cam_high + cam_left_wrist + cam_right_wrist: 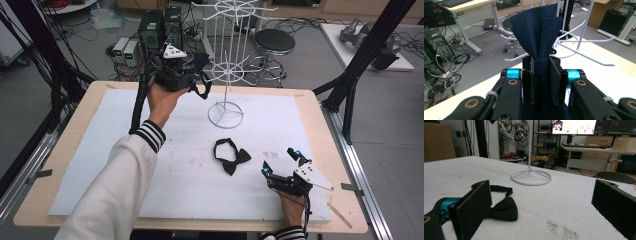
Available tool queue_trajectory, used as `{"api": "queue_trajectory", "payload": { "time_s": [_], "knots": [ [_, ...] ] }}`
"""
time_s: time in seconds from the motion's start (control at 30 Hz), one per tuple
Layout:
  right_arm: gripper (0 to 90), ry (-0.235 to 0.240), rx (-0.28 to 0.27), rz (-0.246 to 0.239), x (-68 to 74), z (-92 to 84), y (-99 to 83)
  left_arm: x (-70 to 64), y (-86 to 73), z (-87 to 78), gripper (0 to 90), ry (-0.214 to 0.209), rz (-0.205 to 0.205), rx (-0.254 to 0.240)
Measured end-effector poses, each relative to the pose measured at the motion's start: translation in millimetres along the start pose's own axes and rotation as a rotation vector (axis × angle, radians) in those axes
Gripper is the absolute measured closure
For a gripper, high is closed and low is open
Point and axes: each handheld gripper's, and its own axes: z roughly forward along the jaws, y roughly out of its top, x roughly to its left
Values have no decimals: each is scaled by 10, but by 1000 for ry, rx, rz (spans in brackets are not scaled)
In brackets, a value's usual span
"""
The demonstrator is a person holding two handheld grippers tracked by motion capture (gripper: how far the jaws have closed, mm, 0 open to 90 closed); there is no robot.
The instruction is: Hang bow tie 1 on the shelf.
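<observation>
My left gripper (197, 75) is raised over the table's far edge, just left of the white wire rack (226, 65). It is shut on the knot of a navy bow tie (536, 30), whose wing stands up above the pads (555, 80), with the rack's arms (584, 53) right behind it. A black bow tie (231, 158) with its strap looped lies on the white mat (175, 175) in front of the rack's round base (226, 114). My right gripper (280, 161) rests low on the mat to its right, open and holding nothing, with the black bow tie (504, 208) beside its left pad (474, 207).
The mat covers a wooden table (320, 115). A black frame post (350, 80) stands at the right edge. Behind the table are a stool (274, 42), computer boxes (160, 27) and loose cables on the floor.
</observation>
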Motion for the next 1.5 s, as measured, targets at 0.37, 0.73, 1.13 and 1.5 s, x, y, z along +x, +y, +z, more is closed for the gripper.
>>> {"api": "queue_trajectory", "payload": {
  "time_s": [0.37, 0.73, 1.13, 1.5],
  "knots": [
    [22, 0, 6, 2, 7, 2, 0, 111, -35, -230, 748, -34, -8, -20],
    [22, 0, 6, -6, 6, 5, 2, 128, -66, -383, 748, -140, 1, -34],
    [22, -1, 6, -6, 8, 6, 3, 46, -7, -330, 748, -179, -2, -51],
    [22, -1, 5, 2, 7, 2, 0, 67, 9, -134, 748, -207, -45, -73]
  ]
}}
